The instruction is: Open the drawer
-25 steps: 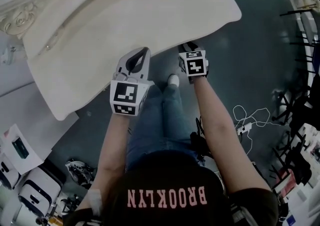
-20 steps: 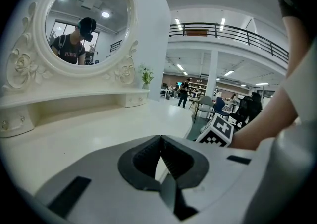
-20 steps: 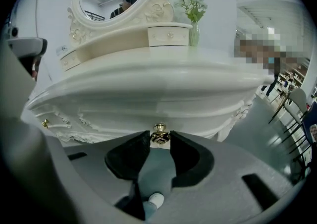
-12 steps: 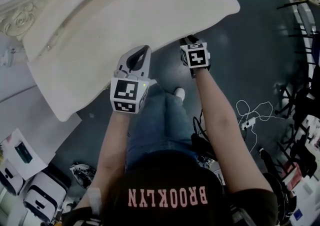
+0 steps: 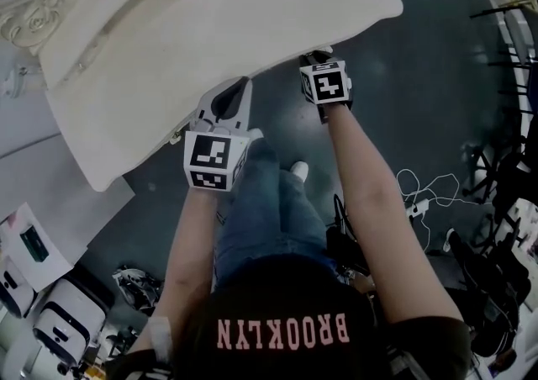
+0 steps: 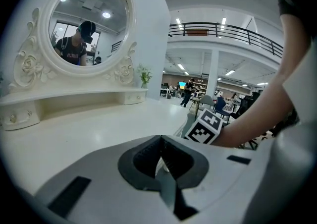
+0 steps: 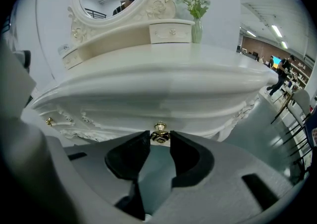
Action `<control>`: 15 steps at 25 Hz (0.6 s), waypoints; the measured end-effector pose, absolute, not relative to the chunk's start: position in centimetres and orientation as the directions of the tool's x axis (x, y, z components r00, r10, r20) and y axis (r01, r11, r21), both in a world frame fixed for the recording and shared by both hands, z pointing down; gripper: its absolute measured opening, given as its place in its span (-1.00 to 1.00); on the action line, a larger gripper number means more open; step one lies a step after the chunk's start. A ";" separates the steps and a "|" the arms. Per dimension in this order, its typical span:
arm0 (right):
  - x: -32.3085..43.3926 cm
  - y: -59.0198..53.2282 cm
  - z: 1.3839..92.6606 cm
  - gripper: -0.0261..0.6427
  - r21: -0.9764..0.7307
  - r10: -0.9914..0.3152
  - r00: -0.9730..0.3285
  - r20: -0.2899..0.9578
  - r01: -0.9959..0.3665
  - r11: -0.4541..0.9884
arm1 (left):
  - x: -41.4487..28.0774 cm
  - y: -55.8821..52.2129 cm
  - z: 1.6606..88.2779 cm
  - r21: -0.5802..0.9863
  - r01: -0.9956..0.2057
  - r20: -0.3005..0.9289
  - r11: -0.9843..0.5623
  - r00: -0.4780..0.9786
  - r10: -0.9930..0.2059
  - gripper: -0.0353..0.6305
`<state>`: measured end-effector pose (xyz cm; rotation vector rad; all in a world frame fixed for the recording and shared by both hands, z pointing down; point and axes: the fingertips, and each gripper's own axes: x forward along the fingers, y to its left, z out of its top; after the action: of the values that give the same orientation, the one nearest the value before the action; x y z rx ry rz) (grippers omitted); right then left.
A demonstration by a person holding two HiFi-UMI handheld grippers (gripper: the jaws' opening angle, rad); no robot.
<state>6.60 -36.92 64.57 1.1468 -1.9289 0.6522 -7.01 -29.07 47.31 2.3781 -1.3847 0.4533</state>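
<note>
- Dressing table (image 5: 210,25), white painted wood with a broad curved top and carved trim, fills the upper left of the head view. An oval mirror in a white ornate frame (image 6: 81,29) stands at the table's back.
- A small round brass knob (image 7: 159,133) sits at the middle of the table's front, just under the overhanging top. It belongs to the white drawer front (image 7: 163,119).
- The drawer's seams do not show, so how far out of the table it stands cannot be told.
- The right gripper (image 7: 158,141) reaches under the table's front edge (image 5: 315,59). Its two dark padded fingers (image 7: 181,151) pinch the brass knob at their tips, one on each side.
- The left gripper (image 6: 161,141) is held at the table's front edge, to the knob's left and slightly above the tabletop (image 5: 239,92). Its fingers are pressed together with nothing between them.
- A clear glass vase of white flowers (image 7: 196,25) stands at the table's back right, beside a small white drawer box (image 7: 171,32).
</note>
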 end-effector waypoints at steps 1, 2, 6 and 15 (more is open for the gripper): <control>6.6 -37.0 64.5 -0.59 -0.038 -0.485 -0.289 0.826 -0.886 0.462 | -6.9 -28.8 47.4 0.139 -0.879 0.443 -0.456 0.467 -0.765 -0.88; 6.6 -37.0 64.5 -0.59 -0.040 -0.485 -0.291 0.824 -0.885 0.464 | -6.9 -28.5 47.5 0.141 -0.881 0.446 -0.452 0.464 -0.766 -0.88; 6.6 -36.9 64.5 -0.59 -0.048 -0.486 -0.308 0.818 -0.878 0.476 | -6.3 -27.7 47.8 0.136 -0.886 0.452 -0.444 0.454 -0.767 -0.88; 8.6 -33.7 64.6 -0.59 -0.050 -0.473 -0.330 0.817 -0.858 0.511 | -4.3 -25.7 48.5 0.126 -0.894 0.466 -0.429 0.435 -0.770 -0.88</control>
<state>8.63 -33.66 64.64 1.0891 -1.9757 0.6280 -4.34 -25.67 48.47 2.3387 -1.4205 0.4856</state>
